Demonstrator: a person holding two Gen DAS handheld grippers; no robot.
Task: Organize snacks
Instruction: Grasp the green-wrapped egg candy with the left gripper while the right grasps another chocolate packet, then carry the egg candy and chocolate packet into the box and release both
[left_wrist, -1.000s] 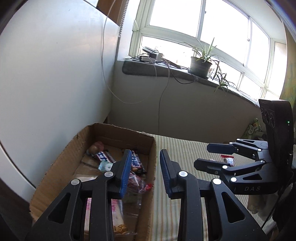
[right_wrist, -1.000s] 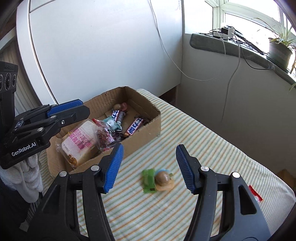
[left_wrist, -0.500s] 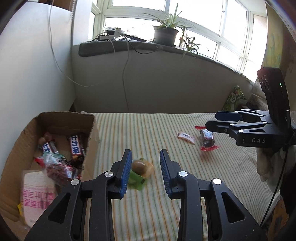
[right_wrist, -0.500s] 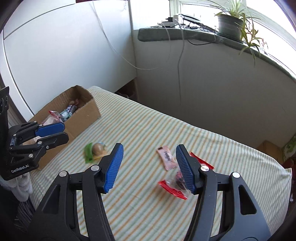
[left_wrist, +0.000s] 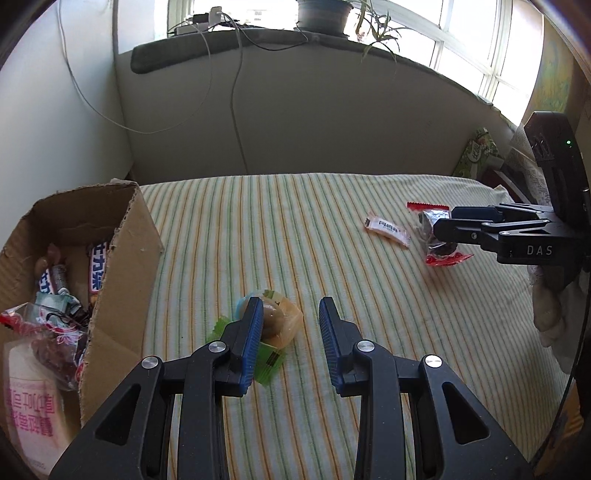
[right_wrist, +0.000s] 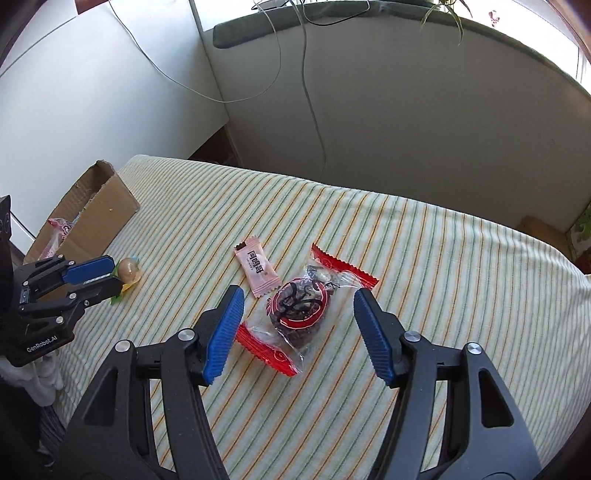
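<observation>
**Both tongs shifted from box to loose snacks**

Left tongs (left_wrist: 290, 319): open, now around the green-wrapped round snack (left_wrist: 275, 321) beside the cardboard box (left_wrist: 122, 266). Right tongs (right_wrist: 297, 332): open, over the red-edged packet (right_wrist: 301, 308) on the striped tabletop (right_wrist: 424, 258). Advice: centre first, close gently. Obstacle: pink sachet (right_wrist: 256, 271) touching the packet.

A red-ended clear packet of dark snack (right_wrist: 298, 314) lay flat at frame centre, a pink wrapped candy (right_wrist: 255, 270) just upper left. A green-wrapped round sweet (left_wrist: 275, 323) lay centre-frame beside the cardboard box (left_wrist: 122, 295) of snacks at left.
</observation>
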